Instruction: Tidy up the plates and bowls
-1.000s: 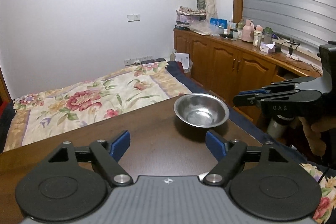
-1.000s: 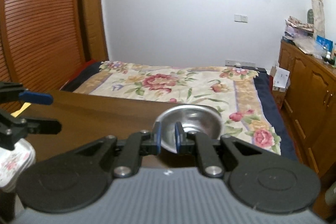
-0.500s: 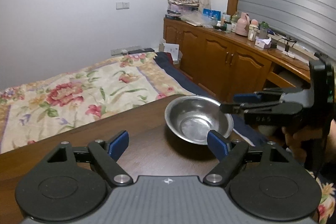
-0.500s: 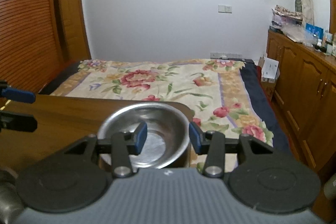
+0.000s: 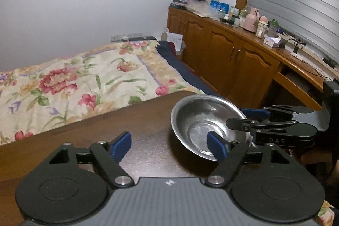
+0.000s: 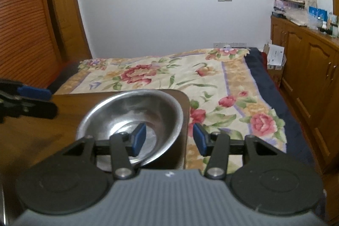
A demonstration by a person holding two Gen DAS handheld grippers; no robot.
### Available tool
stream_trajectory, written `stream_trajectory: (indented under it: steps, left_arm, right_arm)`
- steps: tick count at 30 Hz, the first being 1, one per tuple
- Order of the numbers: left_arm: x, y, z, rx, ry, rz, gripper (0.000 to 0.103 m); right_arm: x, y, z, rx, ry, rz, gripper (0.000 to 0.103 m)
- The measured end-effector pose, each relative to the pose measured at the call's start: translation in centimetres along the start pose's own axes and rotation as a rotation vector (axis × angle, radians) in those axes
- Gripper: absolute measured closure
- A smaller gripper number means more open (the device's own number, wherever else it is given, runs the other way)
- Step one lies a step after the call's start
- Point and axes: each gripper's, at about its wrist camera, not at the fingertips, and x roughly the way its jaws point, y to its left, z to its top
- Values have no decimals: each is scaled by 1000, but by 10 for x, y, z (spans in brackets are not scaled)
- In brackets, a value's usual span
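A steel bowl (image 5: 197,118) sits upright on the dark wooden table (image 5: 137,126) at its far right corner; it also shows in the right wrist view (image 6: 131,113). My right gripper (image 6: 169,137) is open and straddles the bowl's right rim, one finger inside and one outside; it also shows at the right of the left wrist view (image 5: 243,118). My left gripper (image 5: 167,143) is open and empty, just left of the bowl, its right fingertip in front of the bowl's near side. It also shows at the left edge of the right wrist view (image 6: 36,99).
A bed with a floral quilt (image 6: 169,75) lies just beyond the table's far edge (image 6: 148,91). Wooden cabinets (image 5: 233,56) topped with bottles and clutter run along the right. A slatted wooden door (image 6: 25,20) stands at the left.
My right gripper opened and moved forward so its fingers now straddle the bowl's rim. My left gripper moved closer to the bowl.
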Motion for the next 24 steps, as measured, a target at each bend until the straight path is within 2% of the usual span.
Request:
stream_trajectory:
  steps: [3,9,13,18,21,24]
  left_arm:
    - [10,3,1,-23,24,-24,35]
    - [21,10,7,-81,44,-70,37]
    - [27,12,9,-102,72,-98,45]
    - [36,15,9,-129,111,-71,51]
    - [40,20,8,-158,138,-74,63]
    - [43,24,6,-178,167,-81,86]
  right_arm:
    - [2,0,0,12,8,19,53]
    - [3,8,1,25,6,46,53]
    - [5,12,2,22,9,61,53]
    - [9,16,2,23,14,68,53]
    - [11,19,2,18,20,71,53]
    - [11,21,1,22,27,76,57]
